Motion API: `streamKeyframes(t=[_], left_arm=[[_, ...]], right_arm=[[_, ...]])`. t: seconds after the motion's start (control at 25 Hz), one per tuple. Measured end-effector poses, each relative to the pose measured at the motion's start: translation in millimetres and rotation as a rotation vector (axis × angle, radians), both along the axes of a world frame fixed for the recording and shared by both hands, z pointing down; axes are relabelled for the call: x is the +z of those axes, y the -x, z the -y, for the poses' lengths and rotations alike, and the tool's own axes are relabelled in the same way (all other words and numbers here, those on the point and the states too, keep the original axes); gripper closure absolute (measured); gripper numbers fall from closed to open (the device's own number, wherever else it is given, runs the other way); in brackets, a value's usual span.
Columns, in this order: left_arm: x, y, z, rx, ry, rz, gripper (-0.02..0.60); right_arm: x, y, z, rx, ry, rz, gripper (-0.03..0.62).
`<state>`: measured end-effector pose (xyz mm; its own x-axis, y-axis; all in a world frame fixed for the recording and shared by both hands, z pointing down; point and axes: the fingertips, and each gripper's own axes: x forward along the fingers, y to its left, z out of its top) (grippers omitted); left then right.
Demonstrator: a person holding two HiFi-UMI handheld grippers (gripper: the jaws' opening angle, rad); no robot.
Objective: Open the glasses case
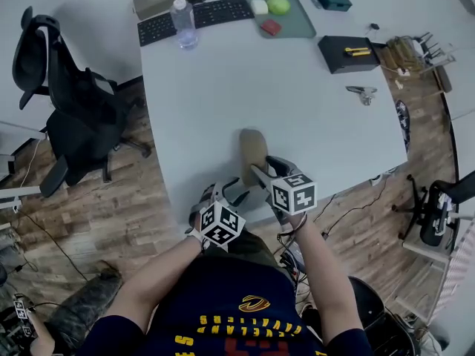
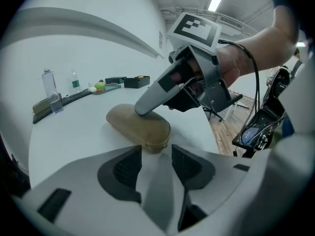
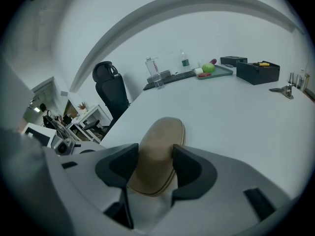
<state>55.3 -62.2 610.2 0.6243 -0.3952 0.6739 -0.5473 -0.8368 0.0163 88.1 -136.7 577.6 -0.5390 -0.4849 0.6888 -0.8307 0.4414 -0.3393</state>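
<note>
A tan glasses case [image 1: 252,148] lies shut on the white table [image 1: 223,95], close to the front edge. My right gripper [image 1: 261,170] straddles its near half. In the right gripper view the case [image 3: 160,141] sits between the two pads, which press on its sides, so that gripper [image 3: 155,163] is shut on it. In the left gripper view, one right finger [image 2: 150,100] rests along the case [image 2: 133,122]. My left gripper [image 2: 156,163] is open, and the case's end sits just ahead of its jaws, not between them. That gripper [image 1: 228,193] is at the table's edge.
At the far side of the table are a keyboard [image 1: 197,17], a clear bottle [image 1: 183,22], a green tray [image 1: 291,22] and a black box [image 1: 347,53]. A small metal tool [image 1: 362,92] lies at the right. A black office chair [image 1: 74,117] stands left of the table.
</note>
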Motion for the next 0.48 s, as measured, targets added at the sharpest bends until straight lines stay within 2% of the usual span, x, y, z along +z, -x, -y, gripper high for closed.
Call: streamKeyframes(t=[0.12,0.28,0.48], left_arm=[[-2.8,-4.1,0.8,-0.002,-0.011,-0.025,0.379],[2.5,-7.0,0.7,-0.002,-0.029,0.001,0.412],[2.6,-6.6,3.6,-0.026,-0.036,-0.022,0.428]], right_arm=[[-0.1,-0.5,-0.5,0.005,-0.003,0.0,0.361],[-0.1,-0.5,-0.7,0.01,-0.007,0.0,0.361],[-0.8,-0.5,-0.5,0.011,-0.006,0.008,0.362]])
